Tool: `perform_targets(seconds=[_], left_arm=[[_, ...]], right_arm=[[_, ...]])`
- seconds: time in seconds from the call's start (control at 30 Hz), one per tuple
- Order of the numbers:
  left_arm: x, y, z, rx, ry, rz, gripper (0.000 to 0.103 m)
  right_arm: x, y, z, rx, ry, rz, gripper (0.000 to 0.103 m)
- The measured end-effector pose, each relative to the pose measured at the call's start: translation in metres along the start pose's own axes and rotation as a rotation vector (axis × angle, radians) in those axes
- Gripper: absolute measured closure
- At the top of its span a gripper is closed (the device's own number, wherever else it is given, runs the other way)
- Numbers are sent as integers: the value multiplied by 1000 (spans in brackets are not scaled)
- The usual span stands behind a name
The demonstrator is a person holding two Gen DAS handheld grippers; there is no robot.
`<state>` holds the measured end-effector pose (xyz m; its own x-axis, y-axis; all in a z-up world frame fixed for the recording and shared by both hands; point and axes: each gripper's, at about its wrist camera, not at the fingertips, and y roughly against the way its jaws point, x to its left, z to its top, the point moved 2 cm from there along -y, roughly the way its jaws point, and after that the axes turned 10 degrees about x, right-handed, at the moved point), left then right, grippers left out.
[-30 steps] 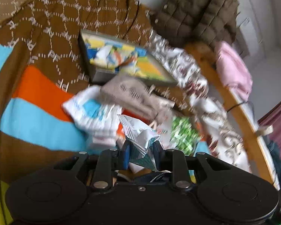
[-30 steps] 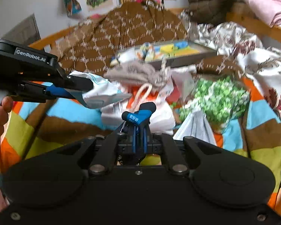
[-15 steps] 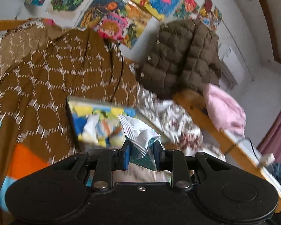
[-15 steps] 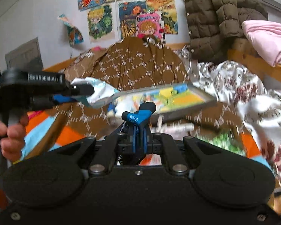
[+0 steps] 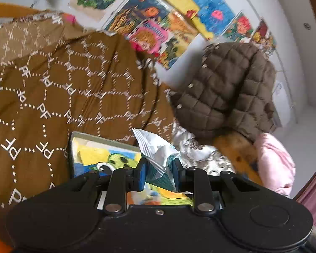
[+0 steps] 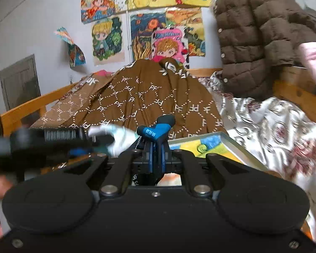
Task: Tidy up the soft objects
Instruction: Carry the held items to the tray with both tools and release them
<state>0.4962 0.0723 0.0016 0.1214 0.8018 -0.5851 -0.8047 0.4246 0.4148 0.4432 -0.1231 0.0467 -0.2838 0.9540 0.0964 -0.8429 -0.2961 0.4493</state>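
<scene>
My left gripper (image 5: 159,166) has its jaws clenched on a crumpled white packet (image 5: 155,147) held above the picture tray (image 5: 88,149) (its lower half hidden behind me). My right gripper (image 6: 155,132) has its jaws pressed together, empty; from there the packet (image 6: 120,137) blurs.

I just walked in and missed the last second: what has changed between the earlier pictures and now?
The left hand-held gripper carried the crinkled white packet up and away from the pile on the bed, forward over the shallow colourful tray. Both views tilted up toward the wall drawings. Unchanged: the packet stays clamped, and the right hand-held gripper stays shut and empty.
</scene>
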Motion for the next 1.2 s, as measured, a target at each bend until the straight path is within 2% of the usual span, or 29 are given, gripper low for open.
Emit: perform_targets(seconds=[0.1, 0.23, 0.37, 0.53, 0.8, 1.0, 1.1, 1.2], left_arm=[[23, -20, 5, 37, 59, 9, 76], [44, -41, 4, 101, 88, 33, 76], [55, -57, 0, 152, 105, 52, 76], [66, -67, -5, 203, 125, 73, 75], [65, -69, -5, 225, 105, 116, 72], [63, -70, -7, 232, 89, 146, 65], [64, -69, -6, 238, 105, 153, 60], [63, -65, -4, 229, 125, 148, 47]], right_arm=[[6, -42, 21, 51, 37, -19, 100], [13, -92, 38, 143, 45, -42, 100], [11, -125, 38, 237, 17, -54, 100], [7, -165, 33, 311, -8, -74, 100], [12, -193, 23, 342, 8, -105, 99], [2, -187, 17, 345, -3, -127, 97], [-4, -178, 19, 341, -19, -141, 88], [-13, -166, 21, 334, -52, -151, 76]])
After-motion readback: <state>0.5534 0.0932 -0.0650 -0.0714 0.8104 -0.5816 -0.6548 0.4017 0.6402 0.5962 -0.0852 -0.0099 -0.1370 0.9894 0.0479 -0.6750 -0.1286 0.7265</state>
